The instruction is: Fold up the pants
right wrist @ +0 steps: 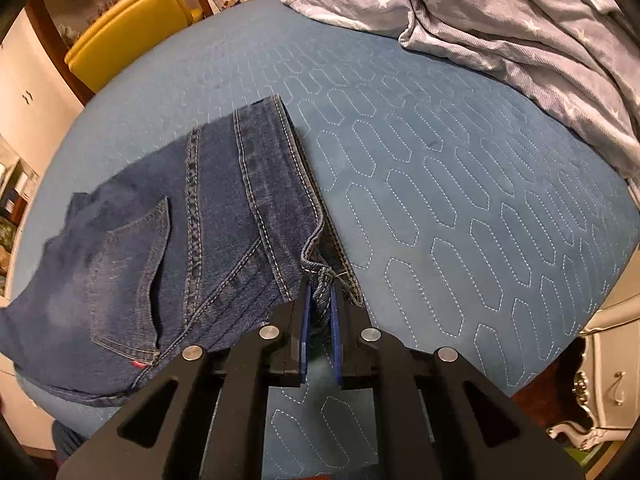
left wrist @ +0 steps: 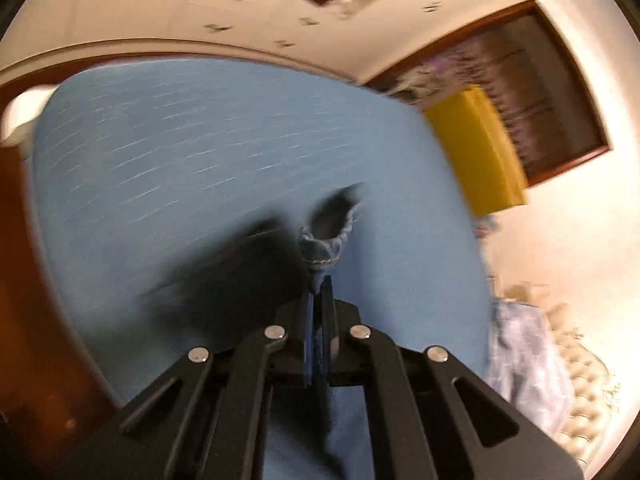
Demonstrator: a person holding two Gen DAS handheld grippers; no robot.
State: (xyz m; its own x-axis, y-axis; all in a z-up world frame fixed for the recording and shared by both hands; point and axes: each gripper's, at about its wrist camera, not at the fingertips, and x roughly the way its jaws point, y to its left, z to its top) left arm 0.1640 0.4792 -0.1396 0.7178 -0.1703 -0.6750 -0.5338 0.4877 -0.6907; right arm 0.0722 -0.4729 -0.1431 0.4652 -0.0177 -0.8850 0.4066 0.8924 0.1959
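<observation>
Dark blue jeans (right wrist: 168, 248) lie flat on the blue quilted bed cover (right wrist: 460, 184), back pocket up. My right gripper (right wrist: 322, 296) is shut on a bunched bit of the stitched edge at the jeans' near right corner. The left wrist view is blurred. In it my left gripper (left wrist: 320, 292) is shut on a small stitched fold of the jeans (left wrist: 326, 246), which sticks out past the fingertips above the bed cover (left wrist: 200, 152). The rest of the jeans is hidden in that view.
A crumpled grey star-print duvet (right wrist: 500, 20) lies on the far right of the bed. A yellow chair (right wrist: 124, 28) stands beyond the bed by a wooden frame. A white ornate nightstand (right wrist: 608, 380) sits at the near right corner.
</observation>
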